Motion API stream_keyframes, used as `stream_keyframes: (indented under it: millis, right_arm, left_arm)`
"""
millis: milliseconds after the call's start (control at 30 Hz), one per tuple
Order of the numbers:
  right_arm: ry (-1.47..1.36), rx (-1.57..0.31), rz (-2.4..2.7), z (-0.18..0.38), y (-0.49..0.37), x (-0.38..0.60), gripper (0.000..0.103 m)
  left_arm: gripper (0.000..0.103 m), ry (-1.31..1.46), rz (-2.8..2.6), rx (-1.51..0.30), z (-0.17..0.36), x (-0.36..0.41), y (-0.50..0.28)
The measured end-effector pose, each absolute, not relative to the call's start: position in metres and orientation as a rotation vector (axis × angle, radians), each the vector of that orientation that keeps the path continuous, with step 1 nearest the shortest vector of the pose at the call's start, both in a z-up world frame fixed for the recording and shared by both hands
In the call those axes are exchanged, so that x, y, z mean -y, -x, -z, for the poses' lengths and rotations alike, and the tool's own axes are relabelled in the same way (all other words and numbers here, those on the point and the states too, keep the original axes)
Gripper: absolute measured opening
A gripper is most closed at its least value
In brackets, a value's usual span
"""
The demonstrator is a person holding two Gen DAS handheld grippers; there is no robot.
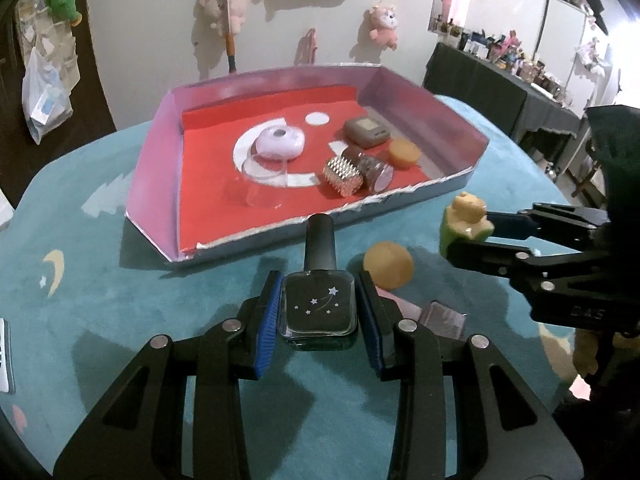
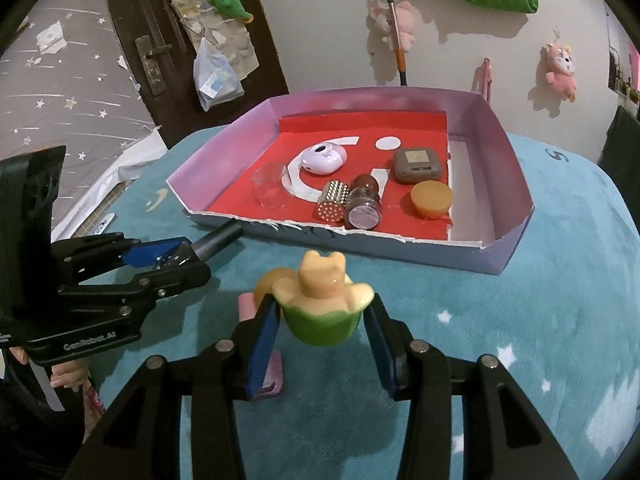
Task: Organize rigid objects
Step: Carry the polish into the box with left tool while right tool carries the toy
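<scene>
My left gripper [image 1: 318, 312] is shut on a dark nail polish bottle [image 1: 319, 304] with a star print, cap pointing at the tray; it also shows in the right wrist view [image 2: 192, 258]. My right gripper [image 2: 322, 316] is shut on a green and tan frog figure [image 2: 322, 300], also seen in the left wrist view [image 1: 466, 220]. Both are held just in front of the red-floored cardboard tray [image 1: 160, 168] [image 2: 512, 176]. The tray holds a white round case [image 1: 280, 142], a grey square case [image 1: 366, 132], a gold studded roller [image 1: 342, 176], a small jar [image 1: 376, 172], an orange cap [image 1: 404, 152] and a clear cup [image 1: 262, 188].
On the teal tablecloth [image 1: 120, 300] lie an orange ball [image 1: 388, 264] and a pink block [image 2: 272, 372] under the grippers. A dark door and a hanging bag [image 2: 216, 76] stand at the back left. A cluttered shelf [image 1: 520, 68] stands at the right.
</scene>
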State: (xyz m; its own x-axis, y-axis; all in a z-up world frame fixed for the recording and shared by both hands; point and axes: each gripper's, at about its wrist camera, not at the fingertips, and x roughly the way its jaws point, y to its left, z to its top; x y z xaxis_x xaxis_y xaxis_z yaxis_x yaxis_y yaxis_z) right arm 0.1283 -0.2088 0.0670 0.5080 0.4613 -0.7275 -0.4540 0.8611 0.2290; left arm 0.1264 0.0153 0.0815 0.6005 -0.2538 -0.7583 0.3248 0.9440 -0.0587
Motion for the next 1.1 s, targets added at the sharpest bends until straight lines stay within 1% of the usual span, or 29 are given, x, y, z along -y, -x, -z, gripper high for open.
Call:
stream_keyframes:
  millis: [267,367,567,800,1100]
  right_arm:
    - [-0.042,-0.835,-0.586,-0.099,-0.143,0.210,0.047]
    - [-0.050,-0.825,-0.610,-0.115,-0.158,0.206,0.047]
    - [-0.051,-0.883,-0.612,-0.133,-0.213,0.190,0.047]
    - [-0.005,-0.995,-0.566,-0.120,-0.277,0.168,0.047]
    - [0.004,-1.166,-0.505,-0.088,-0.338,0.158,0.047]
  left_arm:
    - [0.034,-0.052,0.340,-0.779,-0.125,-0.030,-0.136]
    - [0.034,-0.070,0.314,-0.771,-0.136,-0.035,-0.161]
    - [0.034,-0.101,0.267,-0.839,-0.138,-0.041,-0.228]
    - [0.034,-0.170,0.227,-0.930,-0.124,-0.034,-0.283]
    - [0.034,-0.212,0.180,-1.018,-0.097,-0.023,-0.318]
